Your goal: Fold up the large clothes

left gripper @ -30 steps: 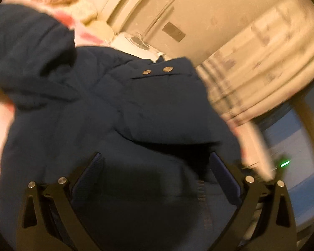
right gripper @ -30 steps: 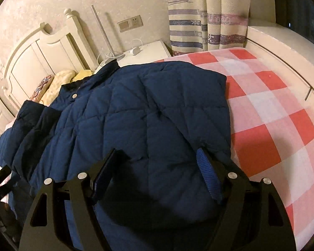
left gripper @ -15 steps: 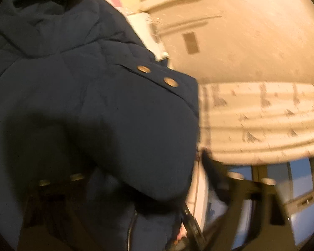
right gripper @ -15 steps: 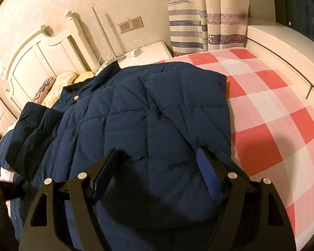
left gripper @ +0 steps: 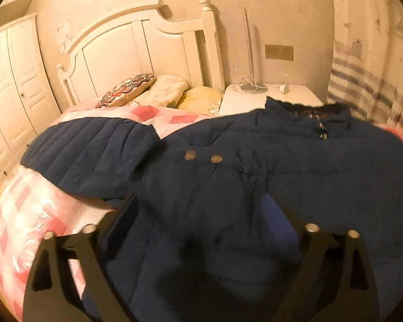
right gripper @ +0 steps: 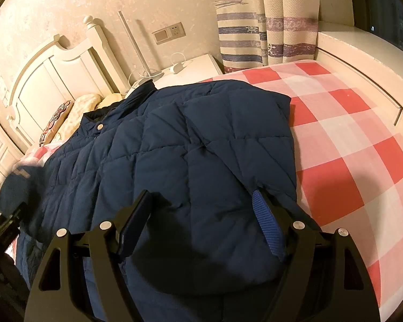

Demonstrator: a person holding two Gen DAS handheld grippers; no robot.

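Note:
A navy quilted jacket lies spread on the bed, collar towards the nightstand. A flap with two brass snaps rests flat on its front, and a ribbed navy part spreads left over the sheet. My left gripper hangs over the jacket; its jaws are opening wide and the pads press on nothing. In the right wrist view the jacket has its right side folded in. My right gripper is shut on a thick puffy fold near the hem, with the fabric creased at both pads.
The red and white checked sheet lies bare right of the jacket. At the head of the bed are pillows and a white headboard. A nightstand with a lamp, a striped curtain, a wardrobe and a window ledge surround the bed.
The left gripper had the snap flap lifted close to its camera; now the flap lies flat on the jacket and the jaws stand wide apart. The right gripper has not moved.

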